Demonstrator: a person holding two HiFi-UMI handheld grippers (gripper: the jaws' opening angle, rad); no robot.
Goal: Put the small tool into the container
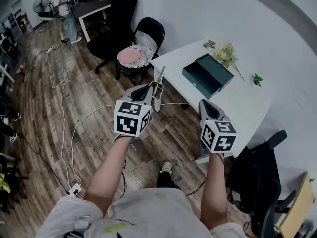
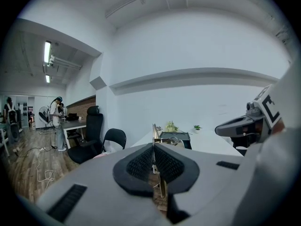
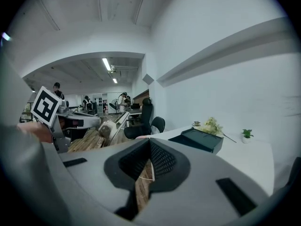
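We see the left claw [image 1: 154, 90] held out in the air, over the wood plank floor [image 1: 89, 108] and just short of the near corner of the white counter [image 1: 247, 110]. Its dark ribbed pads [image 2: 141, 163] are clamped on the slim metal tool with a brass-coloured body [image 1: 159, 80]. The tool sticks out past the claw tips and points toward the counter. In the left gripper view the tool [image 2: 154, 132] rises as a thin blade from the seam where the two pads meet.

The right claw [image 1: 206, 105] hangs beside it, nearer the counter edge. Its jaws are drawn together with nothing between them (only a sliver of floor shows through the slit in the right gripper view).

The dark green rectangular box container [image 1: 207, 75] sits on the counter well apart from the tool. A spray of pale flowers [image 1: 226, 54] lies just behind the box, and a small green potted plant [image 1: 256, 80] stands to its right. A black chair with a pink cushion [image 1: 132, 56] stands at the counter's far end.
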